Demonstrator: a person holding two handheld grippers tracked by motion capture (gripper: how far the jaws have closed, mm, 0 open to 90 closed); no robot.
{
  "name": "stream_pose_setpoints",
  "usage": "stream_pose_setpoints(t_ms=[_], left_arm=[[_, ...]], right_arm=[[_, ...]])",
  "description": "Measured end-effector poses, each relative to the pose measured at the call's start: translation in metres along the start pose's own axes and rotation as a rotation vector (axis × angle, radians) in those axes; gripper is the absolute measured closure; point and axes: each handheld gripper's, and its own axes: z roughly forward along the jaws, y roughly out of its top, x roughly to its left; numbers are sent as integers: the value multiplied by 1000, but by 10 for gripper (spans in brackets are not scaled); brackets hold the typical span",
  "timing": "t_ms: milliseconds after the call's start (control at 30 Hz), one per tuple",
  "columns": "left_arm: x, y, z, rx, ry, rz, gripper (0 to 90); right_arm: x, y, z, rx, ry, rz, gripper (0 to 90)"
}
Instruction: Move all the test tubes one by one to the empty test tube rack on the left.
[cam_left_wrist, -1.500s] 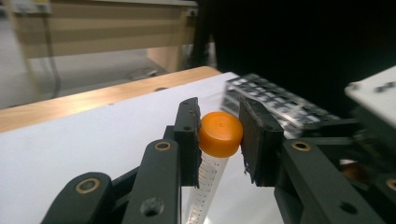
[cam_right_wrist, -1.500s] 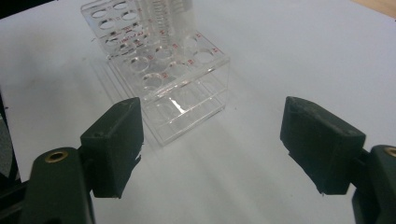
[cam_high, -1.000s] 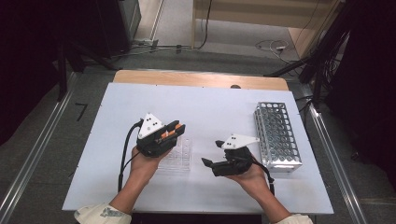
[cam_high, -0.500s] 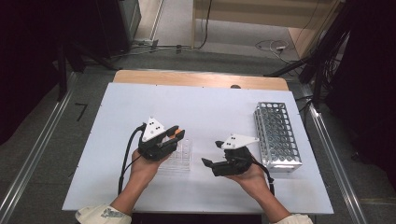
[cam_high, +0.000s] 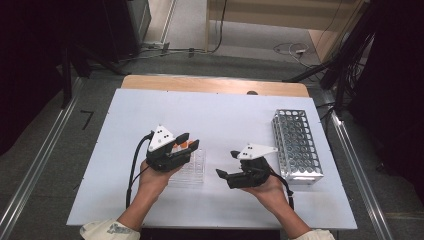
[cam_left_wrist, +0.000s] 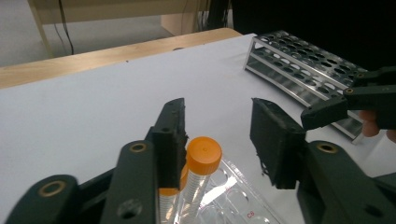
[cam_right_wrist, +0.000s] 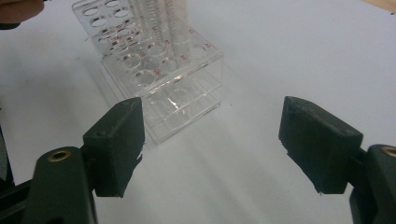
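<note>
The left gripper (cam_high: 186, 141) is held over the clear plastic rack (cam_high: 192, 167), approx. mid-table on the white table top (cam_high: 220, 110). Its jaws have just been opening and are now parted; an orange-capped tube (cam_left_wrist: 201, 163) is seen between them in the left gripper view, standing in the clear rack. The cap lies just beside, perhaps touching, one jaw, w/ a clear gap to the other, so no clamp is made on it. A second orange cap (cam_left_wrist: 170, 189) is partly hidden behind that jaw. The right gripper (cam_high: 227, 165) is held just beside the clear rack, on its other side, jaws wide apart w/ nothing between them; the rack (cam_right_wrist: 161, 70) is viewed ahead of them, apart from both pads. A metal tube rack (cam_high: 296, 142) is placed nr. the table's right edge.
</note>
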Motion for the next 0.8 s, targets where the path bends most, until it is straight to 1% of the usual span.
stream_pose_setpoints(t_ms=[67,167,333,433,533,700,800], left_arm=[[-1,1,-1,-2,-4,1,488],[-2,2,-2,1,-9,-9,420],[-3,3,-4,0,5,-12,337],[-2,3,-5,-5,11,-24,310],[0,3,-7,-4,18,-23,293],[1,3,-8,1,31,-23,273],[4,3,-12,-2,39,-21,257]], right_arm=[[-1,0,-1,-8,-2,1,210],[-2,0,-2,-15,-7,8,210],[-5,0,-4,-28,-16,19,208],[-7,0,-6,-38,-24,25,207],[-10,0,-8,-48,-34,41,206],[-12,0,-10,-56,-41,46,203],[-13,0,-12,-61,-50,52,203]])
